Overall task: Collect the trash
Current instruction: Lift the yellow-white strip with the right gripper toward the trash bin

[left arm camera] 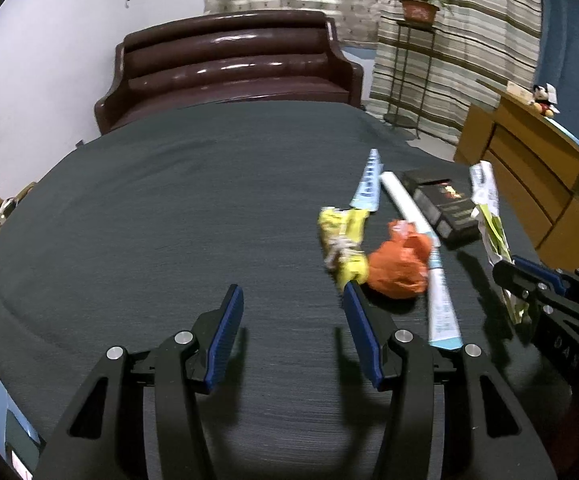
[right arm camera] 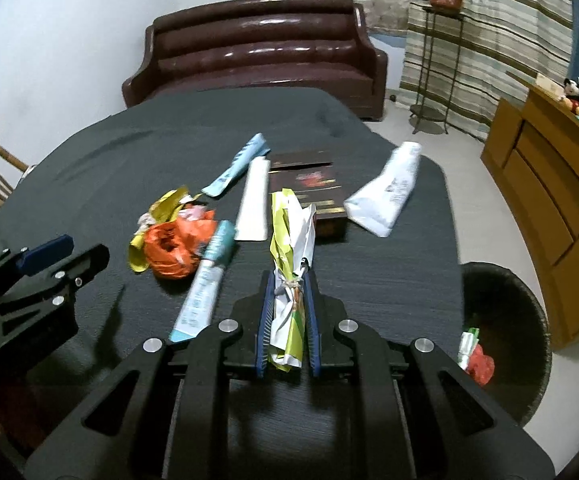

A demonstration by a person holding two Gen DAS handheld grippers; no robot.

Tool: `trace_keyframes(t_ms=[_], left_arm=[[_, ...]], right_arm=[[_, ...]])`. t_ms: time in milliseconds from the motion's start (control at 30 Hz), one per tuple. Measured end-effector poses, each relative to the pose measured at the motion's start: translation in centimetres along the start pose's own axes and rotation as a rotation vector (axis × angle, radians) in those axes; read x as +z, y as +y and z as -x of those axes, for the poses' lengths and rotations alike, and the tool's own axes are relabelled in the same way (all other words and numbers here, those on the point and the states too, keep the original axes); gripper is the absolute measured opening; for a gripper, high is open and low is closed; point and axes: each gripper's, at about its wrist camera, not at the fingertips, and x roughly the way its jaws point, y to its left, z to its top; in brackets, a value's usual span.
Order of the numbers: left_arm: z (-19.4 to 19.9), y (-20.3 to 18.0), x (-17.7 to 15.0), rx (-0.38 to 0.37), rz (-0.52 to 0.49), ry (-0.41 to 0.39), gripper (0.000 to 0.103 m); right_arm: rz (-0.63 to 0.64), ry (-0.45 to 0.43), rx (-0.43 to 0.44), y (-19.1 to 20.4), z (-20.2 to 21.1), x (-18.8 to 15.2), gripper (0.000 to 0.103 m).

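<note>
Careful, your right gripper (right arm camera: 288, 280) pinches the green-and-white wrapper (right arm camera: 291, 240) above the table (right arm camera: 389, 280) while the left gripper (left arm camera: 293, 292) gapes empty; a loose, floppy wrapper could slip before reaching the bin (right arm camera: 529, 300).

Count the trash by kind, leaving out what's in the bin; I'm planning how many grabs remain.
Tubes: 4 (teal-capped, light blue, plain white, large white)
Crumpled wrappers: 2 (yellow, orange)
Tied wrapper bundle, in the right gripper: 1
Dark box: 1
Total: 8
</note>
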Motion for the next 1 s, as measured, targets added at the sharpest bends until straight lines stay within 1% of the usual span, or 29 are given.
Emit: trace_keyframes(t_ms=[233, 400, 567, 800, 1000], left_arm=[[0.4, -2.7, 0.3, -0.041, -0.036, -0.004, 0.052], [0.2, -4.6, 0.6, -0.050, -0.067, 0.001, 0.052], [0.1, -6.5, 0.8, -0.049, -0.090, 0.005, 0.052], [-0.1, -8.7, 0.1, -0.044, -0.108, 0.029, 0.052], [-0.8, -10.1, -0.5, -0.017, -0.133, 0.038, 0.052]], right_arm=[[-0.048, -0.025, -0.033, -3.4, 1.1, -0.3, 0.015], [-0.070, -0.031, -0.046, -5.5, 1.5, -0.7, 0.015], [-0.096, -0.039, -0.052, -7.0, 1.9, -1.2, 0.015], [-0.124, -0.039, -0.036, -8.6, 2.2, -2.1, 0.015], [-0.137, -0.046, -0.020, -9.5, 2.6, -2.5, 0.015]])
